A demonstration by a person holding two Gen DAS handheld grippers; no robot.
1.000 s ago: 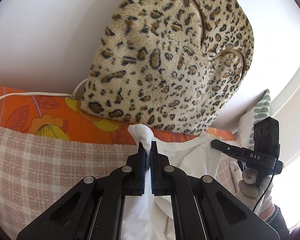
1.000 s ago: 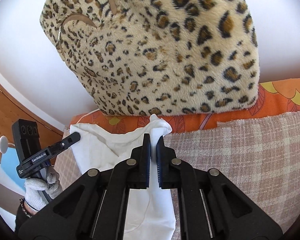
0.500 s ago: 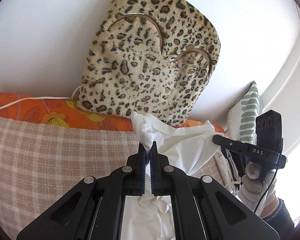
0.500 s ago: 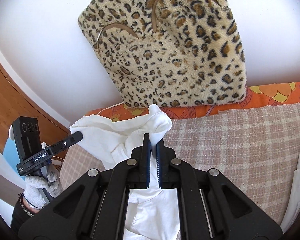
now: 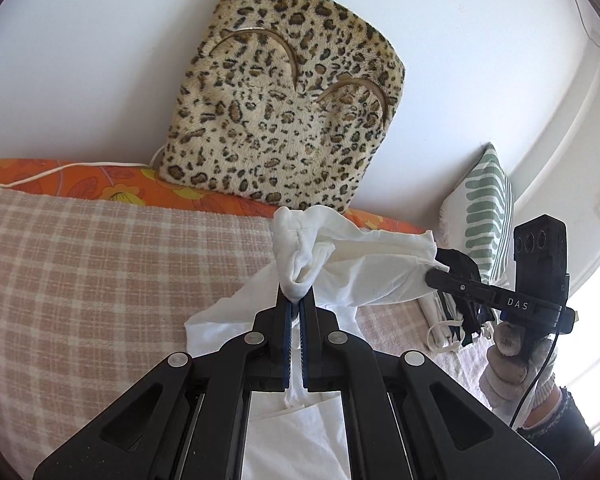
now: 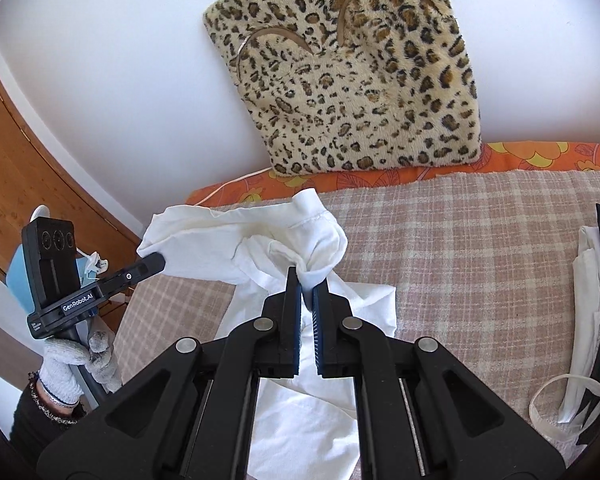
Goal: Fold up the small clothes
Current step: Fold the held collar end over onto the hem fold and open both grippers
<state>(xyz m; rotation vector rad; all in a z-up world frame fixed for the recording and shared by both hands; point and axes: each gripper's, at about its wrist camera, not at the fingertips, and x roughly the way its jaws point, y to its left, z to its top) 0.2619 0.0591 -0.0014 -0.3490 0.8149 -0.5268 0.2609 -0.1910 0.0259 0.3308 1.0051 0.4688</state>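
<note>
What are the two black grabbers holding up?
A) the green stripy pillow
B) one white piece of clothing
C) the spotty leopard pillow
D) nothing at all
B: the left gripper and the right gripper each pinch a bunched bit of the same white garment, which stretches between them above the checked blanket.

The left gripper (image 5: 296,300) and right gripper (image 5: 440,270) each pinch the white garment (image 5: 364,268) above the checked blanket (image 5: 100,264).
</note>
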